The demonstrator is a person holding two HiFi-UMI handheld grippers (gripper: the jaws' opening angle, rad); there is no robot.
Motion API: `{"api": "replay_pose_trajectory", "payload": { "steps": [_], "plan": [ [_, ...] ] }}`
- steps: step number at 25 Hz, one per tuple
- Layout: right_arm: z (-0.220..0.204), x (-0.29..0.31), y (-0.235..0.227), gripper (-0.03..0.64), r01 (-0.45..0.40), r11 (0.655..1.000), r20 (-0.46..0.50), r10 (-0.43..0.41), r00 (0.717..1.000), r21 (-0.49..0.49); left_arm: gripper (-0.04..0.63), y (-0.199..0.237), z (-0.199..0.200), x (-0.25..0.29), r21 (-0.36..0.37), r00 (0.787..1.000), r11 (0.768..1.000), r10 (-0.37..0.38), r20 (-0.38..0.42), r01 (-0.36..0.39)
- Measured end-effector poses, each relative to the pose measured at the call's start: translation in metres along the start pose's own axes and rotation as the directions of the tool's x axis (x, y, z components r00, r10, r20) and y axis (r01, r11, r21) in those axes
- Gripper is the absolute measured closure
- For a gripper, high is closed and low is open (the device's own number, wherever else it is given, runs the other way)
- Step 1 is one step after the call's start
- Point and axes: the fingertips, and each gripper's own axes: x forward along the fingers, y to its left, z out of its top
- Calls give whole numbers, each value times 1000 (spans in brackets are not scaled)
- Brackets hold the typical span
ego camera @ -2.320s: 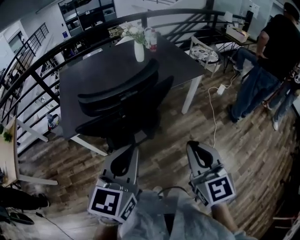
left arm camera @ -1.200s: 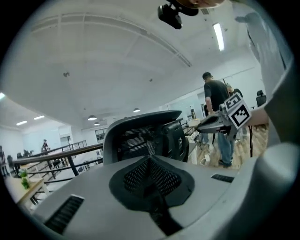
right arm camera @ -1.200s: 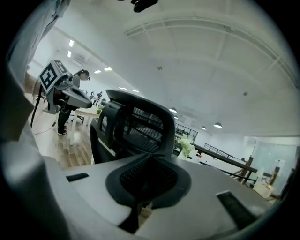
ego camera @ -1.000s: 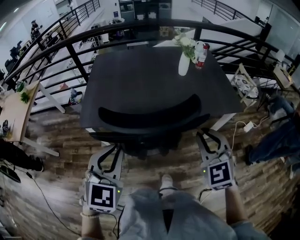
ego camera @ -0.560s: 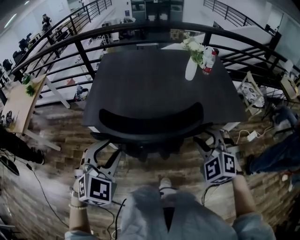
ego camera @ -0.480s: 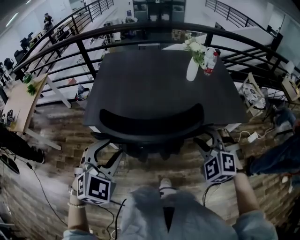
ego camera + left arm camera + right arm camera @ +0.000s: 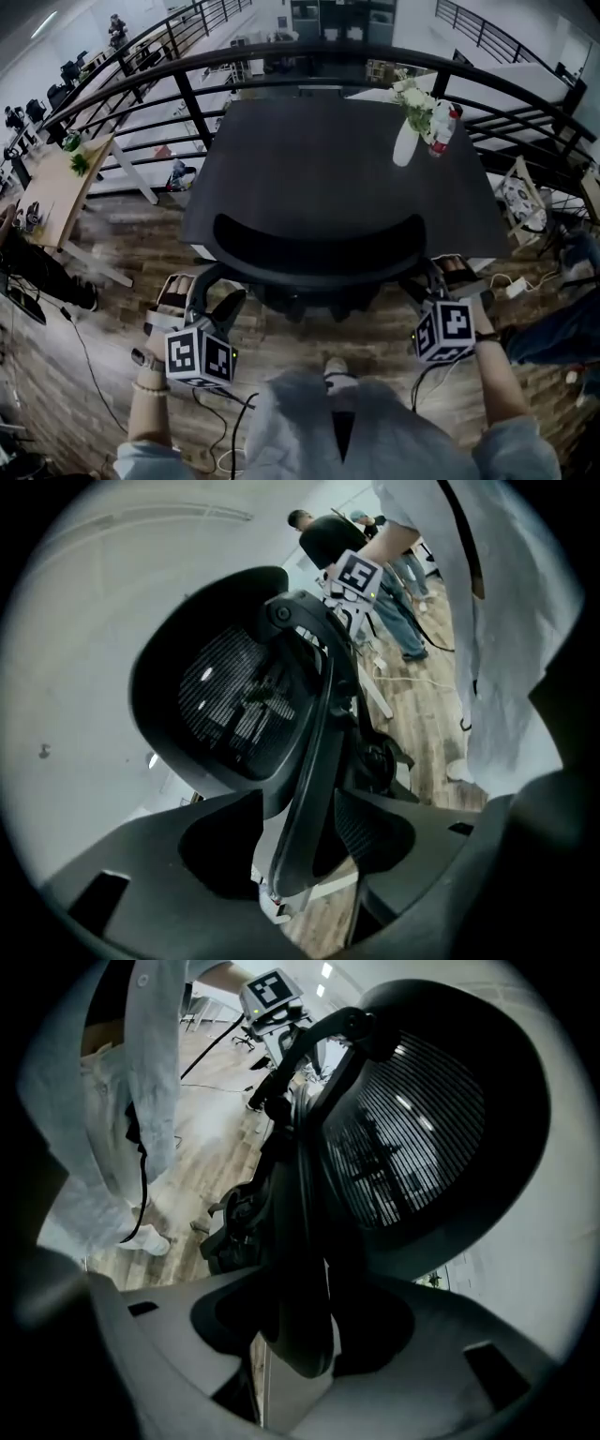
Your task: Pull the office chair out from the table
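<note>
Reaching claws: the left claw (image 7: 295, 850) and the right claw (image 7: 314, 1335) had just been opening and stood wide apart. Each had a dark side bar of the chair between its jaws, with the pads not pressing on it, so neither had hold of anything.
Chair: the office chair (image 7: 319, 246) stood tucked in at the near edge of the table (image 7: 319, 159), its seat under the top and its curved backrest towards the person.
Risk of slipping: the bars looked smooth and curved, so jaws closed too lightly or off-centre would probably slide along them when pulled.
Risk of swinging: an uneven pull from the two hands would likely turn the chair instead of drawing it straight back.
Risk to things on the table: a white vase of flowers (image 7: 405, 145) and a bottle (image 7: 443, 129) stood side by side near the far right corner, and a knock of the chair against the table edge could rock them.
Risk underfoot: the person's shoe (image 7: 337, 367) was just behind the chair and a cable (image 7: 82, 361) trailed over the floor to the left, so either could foul the chair's base.
Surface: a dark, matt table top.
Floor: worn wooden planks (image 7: 122, 272).
Room: an upper gallery, with a dark curved railing (image 7: 309, 54) beyond the table, an office level below, a pale wooden desk (image 7: 56, 187) at the left, and another person's legs (image 7: 553, 328) at the right edge.
</note>
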Motion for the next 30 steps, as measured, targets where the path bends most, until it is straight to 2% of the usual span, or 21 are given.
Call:
{"api": "replay_pose_trajectory", "payload": {
  "steps": [4,8,11,15,17,21,30],
  "plan": [
    [0,3,1,423,-3,1000,-8,3,1000,-28,330,-6,-17,18,162,994,986,-10,-108,27],
    [0,4,0,423,7,1000,-9,-7,1000,-14,330,-7,-33,25,206,983,977,-26,-181,64],
    [0,5,-1,428,22,1000,-19,-22,1000,-17,342,-7,-43,34,269,981,961,-7,-192,59],
    [1,8,1,428,47,999,-37,-48,998,-15,349,-12,-46,40,260,981,962,-31,-192,82],
    [2,7,0,434,63,998,-45,-64,997,-18,396,-10,-47,42,266,984,962,-4,-180,53],
    [2,5,-1,437,95,994,-36,-97,995,-49,400,-6,-47,45,300,986,954,43,-164,8],
    [-2,6,-2,433,127,992,-50,-127,991,2,403,-6,-47,47,293,989,956,40,-141,3]
  ]
}}
